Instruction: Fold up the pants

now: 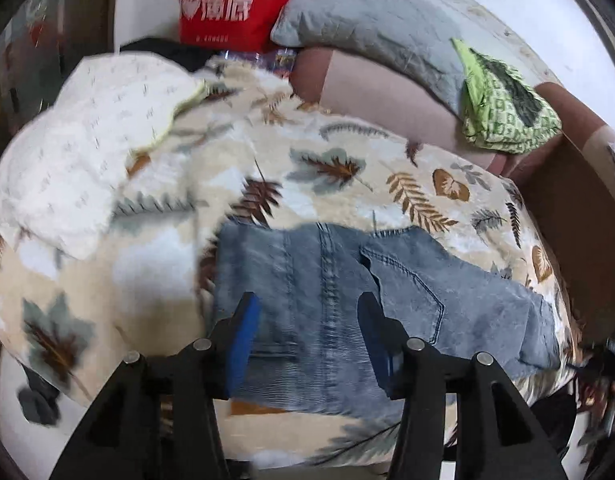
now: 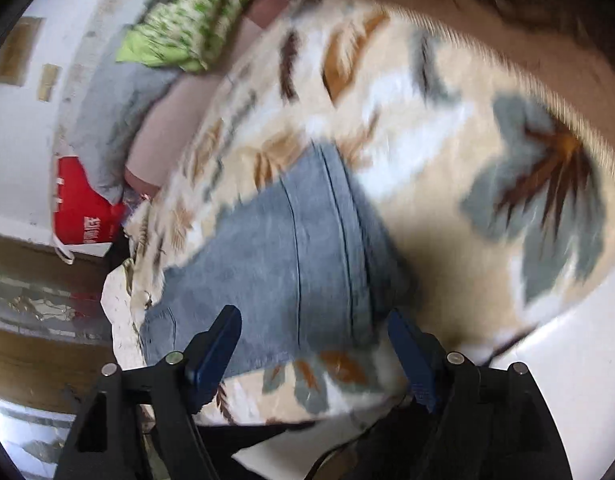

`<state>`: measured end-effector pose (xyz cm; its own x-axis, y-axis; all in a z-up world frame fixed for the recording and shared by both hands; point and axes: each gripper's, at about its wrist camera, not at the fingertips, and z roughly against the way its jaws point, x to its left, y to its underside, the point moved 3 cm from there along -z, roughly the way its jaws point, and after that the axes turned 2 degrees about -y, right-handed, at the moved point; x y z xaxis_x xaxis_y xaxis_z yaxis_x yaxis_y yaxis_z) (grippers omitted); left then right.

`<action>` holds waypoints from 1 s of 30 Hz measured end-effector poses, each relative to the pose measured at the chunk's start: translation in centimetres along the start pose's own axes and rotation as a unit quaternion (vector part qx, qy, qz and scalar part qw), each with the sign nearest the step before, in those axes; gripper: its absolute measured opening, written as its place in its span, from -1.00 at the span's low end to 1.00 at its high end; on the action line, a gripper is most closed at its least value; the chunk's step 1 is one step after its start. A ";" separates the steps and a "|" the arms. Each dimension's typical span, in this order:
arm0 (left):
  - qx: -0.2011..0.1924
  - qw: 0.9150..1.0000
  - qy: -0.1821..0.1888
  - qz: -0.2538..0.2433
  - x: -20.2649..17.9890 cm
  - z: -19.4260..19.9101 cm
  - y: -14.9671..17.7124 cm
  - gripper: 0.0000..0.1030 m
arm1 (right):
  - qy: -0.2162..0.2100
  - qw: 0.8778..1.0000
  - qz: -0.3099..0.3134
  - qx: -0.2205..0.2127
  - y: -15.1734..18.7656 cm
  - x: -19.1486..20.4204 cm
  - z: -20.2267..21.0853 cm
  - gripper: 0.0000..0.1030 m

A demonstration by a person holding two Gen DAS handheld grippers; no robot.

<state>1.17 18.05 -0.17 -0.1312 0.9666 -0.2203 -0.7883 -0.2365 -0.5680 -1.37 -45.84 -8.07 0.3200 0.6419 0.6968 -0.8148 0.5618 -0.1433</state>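
Light blue denim pants [image 1: 327, 280] lie folded on a cream blanket printed with leaves [image 1: 347, 168]. A back pocket and a stitched seam face up. My left gripper [image 1: 309, 314] hovers over the near part of the pants, jaws open, with nothing pinched between its blue pads [image 1: 243, 340]. In the right wrist view the pants [image 2: 275, 248] stretch away as a blurred blue band on the blanket [image 2: 447, 128]. My right gripper [image 2: 313, 330] stands open and wide over their near end, its fingers on either side of the denim.
A white quilted cloth [image 1: 79, 152] is heaped on the blanket's left. A red bag [image 1: 227, 4], a grey pillow [image 1: 379, 20] and a green patterned bundle [image 1: 503, 108] lie at the back on a pinkish-brown surface. Pale floor [image 2: 567, 360] shows beyond the blanket's edge.
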 end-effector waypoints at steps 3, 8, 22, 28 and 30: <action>0.025 1.000 -0.015 0.010 -0.6 -3.3 1.5 0.02 | -0.007 0.997 -0.080 0.002 1.0 -2.3 -1.5 0.52; 0.059 0.995 -0.069 0.038 1.8 -7.6 3.7 0.06 | 0.020 0.995 -0.098 0.002 1.1 -3.0 -3.5 -0.54; 0.021 0.996 -0.024 0.085 3.9 -3.2 2.6 0.07 | 0.183 0.980 0.077 -0.012 -1.2 -1.2 -2.7 -0.41; 0.000 0.975 -0.012 0.223 6.9 1.2 6.0 0.19 | 0.165 0.980 0.082 -0.078 -0.5 1.2 -1.0 0.50; 0.019 0.966 -0.007 0.258 7.2 0.8 7.6 0.19 | 0.141 0.982 0.079 -0.098 -0.3 2.1 -0.5 0.50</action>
<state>-6.27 23.26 -5.47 -0.5207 0.7219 -0.4559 -0.6372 -0.6840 -0.3553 -0.21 -44.36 -6.91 0.3406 0.8325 0.4369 -0.7656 0.5153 -0.3851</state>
